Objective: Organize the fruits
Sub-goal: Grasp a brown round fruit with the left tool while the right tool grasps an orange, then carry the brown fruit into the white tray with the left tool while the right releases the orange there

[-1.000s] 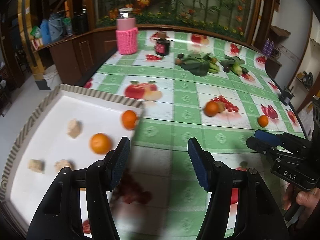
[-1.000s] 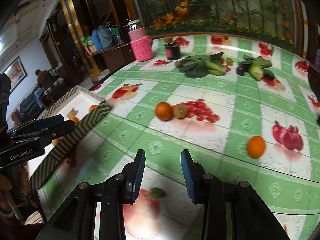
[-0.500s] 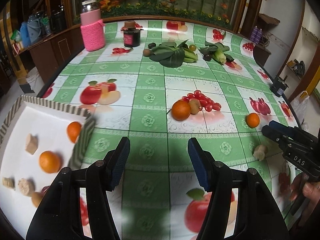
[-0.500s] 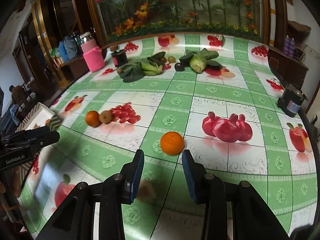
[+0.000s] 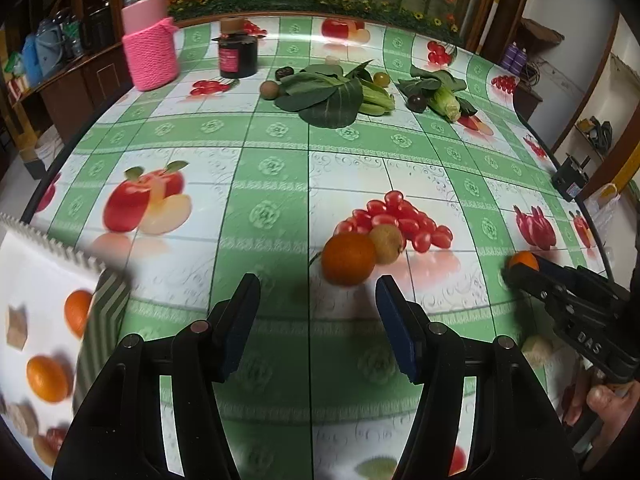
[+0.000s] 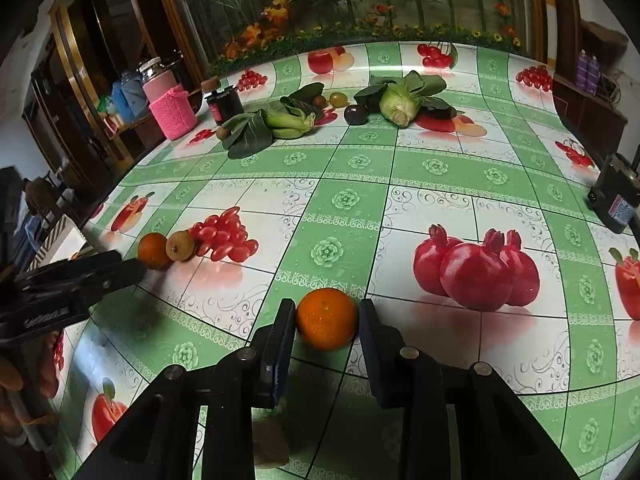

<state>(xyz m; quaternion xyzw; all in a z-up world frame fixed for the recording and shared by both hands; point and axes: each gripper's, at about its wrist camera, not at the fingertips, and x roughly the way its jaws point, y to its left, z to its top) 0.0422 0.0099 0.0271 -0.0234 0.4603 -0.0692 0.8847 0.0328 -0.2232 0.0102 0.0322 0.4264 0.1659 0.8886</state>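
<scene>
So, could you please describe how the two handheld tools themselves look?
Both are matte black plastic with round pivot pins. The left tool has dark blue pads; seen from the right camera, white lettering runs along its side. The right tool has dark pads and white "DAS" lettering.

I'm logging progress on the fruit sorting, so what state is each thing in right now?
Right gripper: fingers closing around an orange on the table.
Left gripper: open, empty, near a second orange.
Brown fruit: touching that second orange.
White tray: holds two oranges and some pale chunks.
Pink jar: upright, lidded.
</scene>
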